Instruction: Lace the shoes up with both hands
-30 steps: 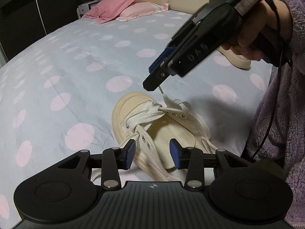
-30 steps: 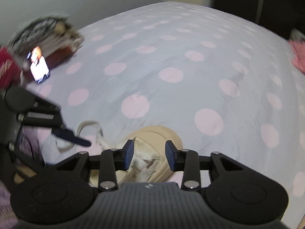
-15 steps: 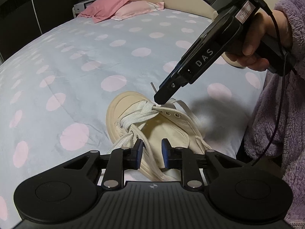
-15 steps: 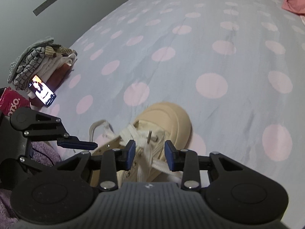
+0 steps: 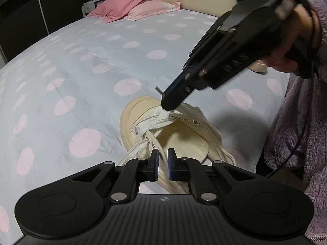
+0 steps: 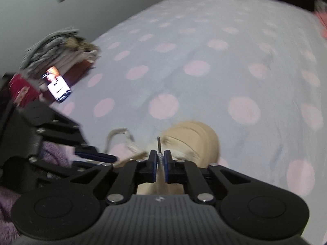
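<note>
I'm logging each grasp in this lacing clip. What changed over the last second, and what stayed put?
The right gripper came down onto the shoe and shut on the lace end, its aglet sticking out past the pads. The left gripper narrowed from wide open to a slim gap around the other lace strand; whether it pinches is unclear. The shoe stayed put on the dotted bedspread.

Two cream sneakers [image 5: 171, 134] lie on one bed [image 5: 81, 65], with two pink pillows [image 5: 122, 6], one lit phone [image 6: 58, 86] and two tongs [image 5: 162, 164].
</note>
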A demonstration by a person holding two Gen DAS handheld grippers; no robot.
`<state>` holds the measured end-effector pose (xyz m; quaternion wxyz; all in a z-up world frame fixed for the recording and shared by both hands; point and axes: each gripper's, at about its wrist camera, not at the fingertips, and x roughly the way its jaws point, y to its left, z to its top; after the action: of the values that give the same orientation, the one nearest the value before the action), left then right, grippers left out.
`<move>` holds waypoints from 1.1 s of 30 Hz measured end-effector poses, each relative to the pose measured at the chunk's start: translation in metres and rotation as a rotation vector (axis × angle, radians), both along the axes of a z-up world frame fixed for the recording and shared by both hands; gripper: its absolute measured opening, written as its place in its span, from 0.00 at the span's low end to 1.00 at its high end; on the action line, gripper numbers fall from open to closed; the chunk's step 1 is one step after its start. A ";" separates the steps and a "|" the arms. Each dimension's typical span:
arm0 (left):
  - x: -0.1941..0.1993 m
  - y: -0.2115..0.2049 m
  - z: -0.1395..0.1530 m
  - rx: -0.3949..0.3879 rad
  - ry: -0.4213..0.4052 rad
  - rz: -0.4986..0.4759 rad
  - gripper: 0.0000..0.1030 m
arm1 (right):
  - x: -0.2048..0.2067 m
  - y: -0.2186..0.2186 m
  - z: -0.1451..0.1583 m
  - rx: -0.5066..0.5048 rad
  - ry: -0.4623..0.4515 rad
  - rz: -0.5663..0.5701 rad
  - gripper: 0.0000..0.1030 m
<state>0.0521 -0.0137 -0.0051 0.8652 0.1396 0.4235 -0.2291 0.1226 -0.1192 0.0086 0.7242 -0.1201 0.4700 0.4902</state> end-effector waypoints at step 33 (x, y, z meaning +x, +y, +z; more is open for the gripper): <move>-0.003 0.006 0.001 0.002 -0.005 0.012 0.07 | -0.033 0.041 0.001 -0.123 -0.094 0.198 0.06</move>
<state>0.0489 -0.0074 -0.0036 0.8675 0.1385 0.4223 -0.2233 0.0896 -0.0779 0.0095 0.6847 -0.2330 0.4505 0.5234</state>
